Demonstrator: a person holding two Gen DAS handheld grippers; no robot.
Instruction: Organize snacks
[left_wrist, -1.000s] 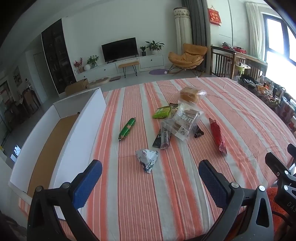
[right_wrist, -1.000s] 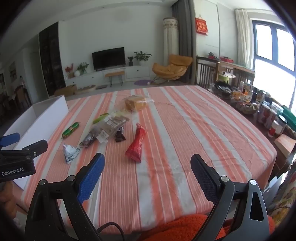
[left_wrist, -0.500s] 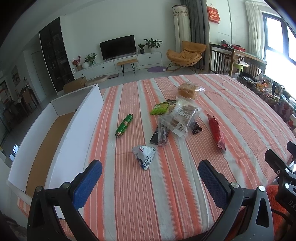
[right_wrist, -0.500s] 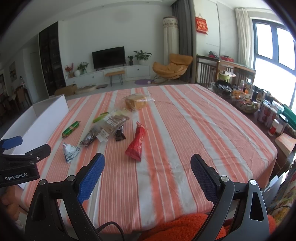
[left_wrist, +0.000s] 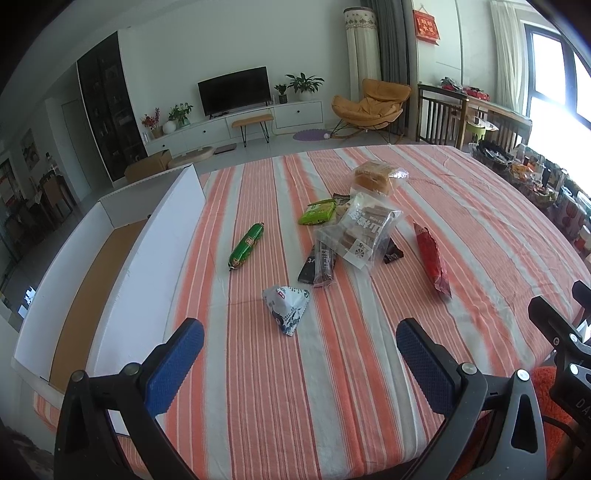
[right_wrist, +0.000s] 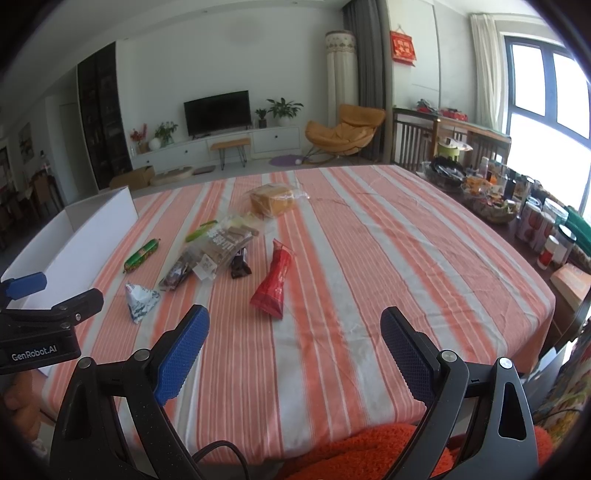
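Snacks lie on a striped tablecloth: a white triangular packet, a green sausage stick, a dark bar, a clear bag of biscuits, a green packet, a bread bag and a red packet. My left gripper is open and empty, just short of the white packet. My right gripper is open and empty, near the red packet. The white packet also shows in the right wrist view.
A long white box with a brown floor lies along the table's left side; it also shows in the right wrist view. A side table with jars and bowls stands to the right. An orange cloth lies at the table's near edge.
Both grippers have shifted slightly; the snacks sit a little higher and closer in the left wrist view. Nothing was taken hold of.
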